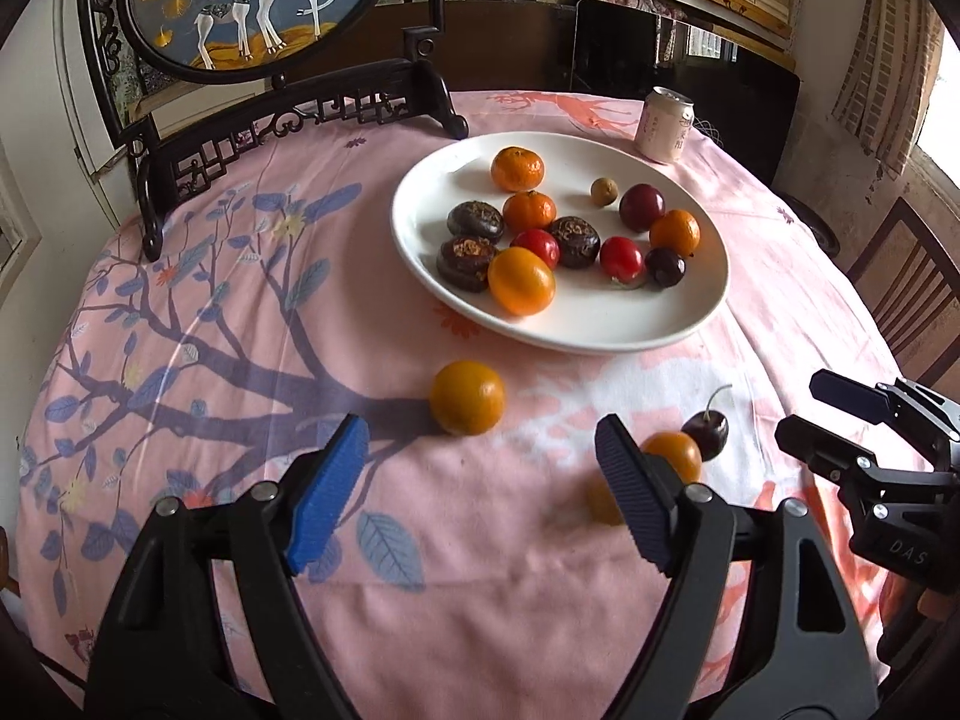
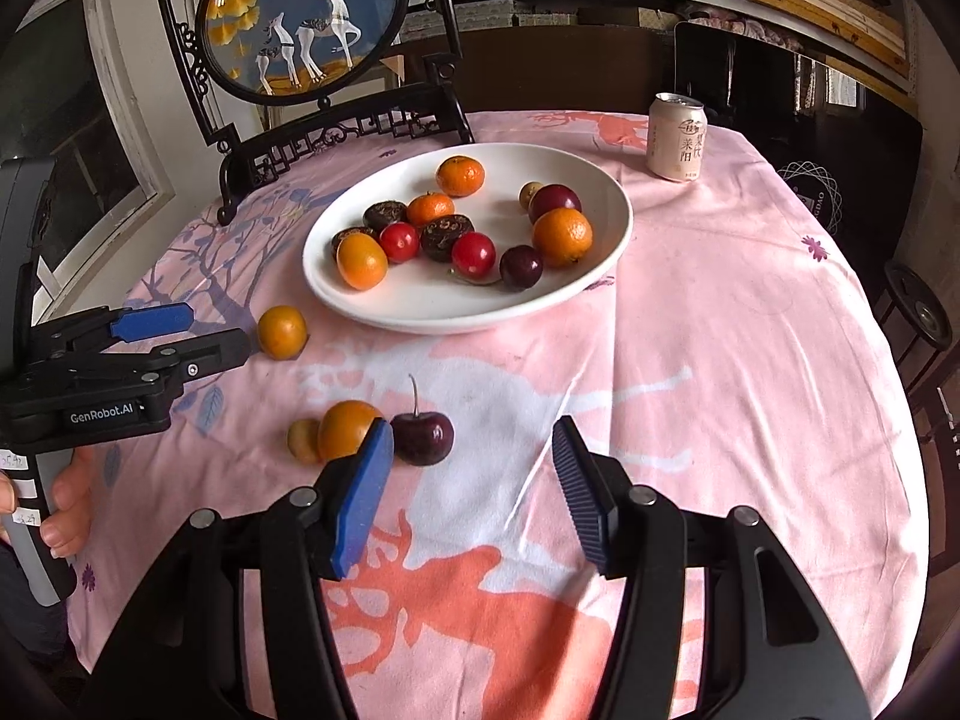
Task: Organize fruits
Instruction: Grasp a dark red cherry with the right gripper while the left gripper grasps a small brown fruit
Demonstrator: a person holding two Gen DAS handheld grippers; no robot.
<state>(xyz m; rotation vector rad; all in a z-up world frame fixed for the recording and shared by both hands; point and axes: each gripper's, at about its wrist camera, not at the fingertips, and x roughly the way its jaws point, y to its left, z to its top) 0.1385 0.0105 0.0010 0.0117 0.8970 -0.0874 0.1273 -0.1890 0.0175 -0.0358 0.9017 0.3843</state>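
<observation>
Over the near edge of the desk [image 2: 750, 312], both tools hang with nothing between their pads. The left hand-held gripper [image 1: 480, 480] stands spread wide and empty. The right hand-held gripper [image 2: 474, 480] is also parted, less widely, and likewise empty.

Outward from the right hand-held gripper: a dark cherry [image 2: 423, 437] lies on the cloth just ahead of its left pad, stem pointing up and away toward the plate. Touching or just beside the cherry to the left sits a small orange fruit [image 2: 347, 427], and pressed against that a smaller tan fruit [image 2: 303, 439]. This cluster lies slightly left of the right tool's centre line.

Outward from the left hand-held gripper: a lone round orange [image 1: 468, 397] rests ahead, between the lines of the two pads and a little beyond their tips. The cluster of three lies behind its right pad, partly hidden.

Farther on stands the white plate [image 1: 678, 324], already holding oranges, red and dark fruits.

Judgement: four fruits remain off the plate. The lone orange falls to the left tool, nearly straight ahead. The cherry falls to the right tool, needing a small shift leftward. Being round, neither offers a preferred grasp axis; the crowding of the cluster risks nudging neighbours.
</observation>
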